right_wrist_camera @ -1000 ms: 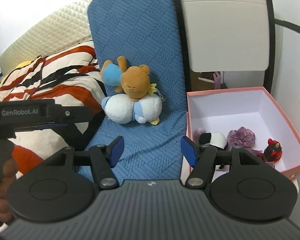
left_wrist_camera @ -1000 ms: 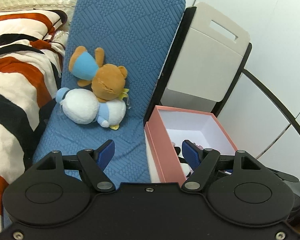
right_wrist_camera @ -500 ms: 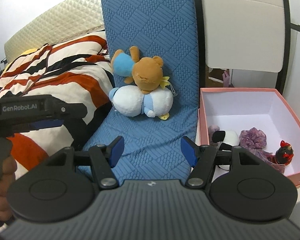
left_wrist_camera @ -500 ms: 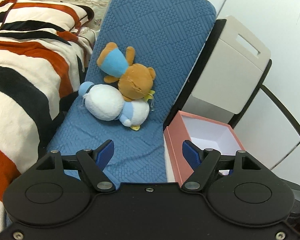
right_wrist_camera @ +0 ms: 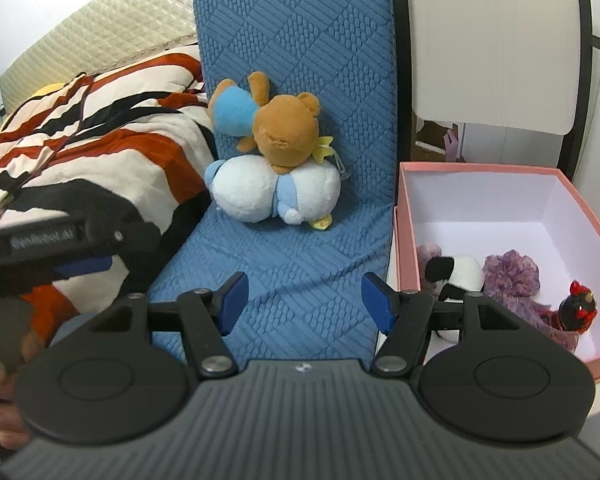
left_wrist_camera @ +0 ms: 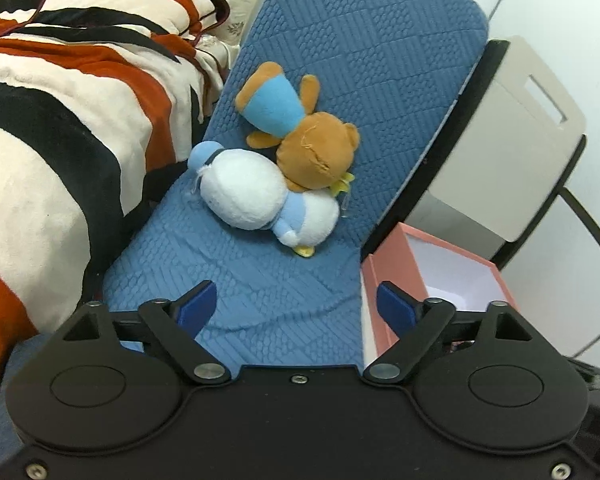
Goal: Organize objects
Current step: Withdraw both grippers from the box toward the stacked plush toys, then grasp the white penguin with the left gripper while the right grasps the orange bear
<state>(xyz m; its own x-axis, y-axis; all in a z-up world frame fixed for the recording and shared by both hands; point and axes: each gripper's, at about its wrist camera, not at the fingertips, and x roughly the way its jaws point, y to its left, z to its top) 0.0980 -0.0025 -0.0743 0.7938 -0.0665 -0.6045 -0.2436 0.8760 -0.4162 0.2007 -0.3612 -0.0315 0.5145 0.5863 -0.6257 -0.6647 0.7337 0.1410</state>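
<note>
A brown plush bear in a light blue shirt (left_wrist_camera: 308, 136) (right_wrist_camera: 284, 136) lies upside down on a white and light blue plush (left_wrist_camera: 260, 200) (right_wrist_camera: 268, 196) on a blue padded seat (left_wrist_camera: 268, 280) (right_wrist_camera: 292, 260). A pink box (left_wrist_camera: 396, 276) (right_wrist_camera: 404, 240) stands right of the seat and holds a black and white plush (right_wrist_camera: 456, 276), a purple fluffy thing (right_wrist_camera: 510, 272) and a small black and red figure (right_wrist_camera: 578, 308). My left gripper (left_wrist_camera: 296, 304) and right gripper (right_wrist_camera: 304, 300) are open and empty, above the seat's front, short of the plushes.
A bed with a red, black and cream striped blanket (left_wrist_camera: 60, 100) (right_wrist_camera: 80, 136) lies left of the seat. A grey plastic panel with a handle slot (left_wrist_camera: 512, 136) (right_wrist_camera: 492, 40) stands behind the box. The left gripper's body (right_wrist_camera: 60, 240) shows in the right wrist view.
Both grippers have moved forward and left, nearer the plushes. The box has slid toward the right edge of the left wrist view. Both stay open.
</note>
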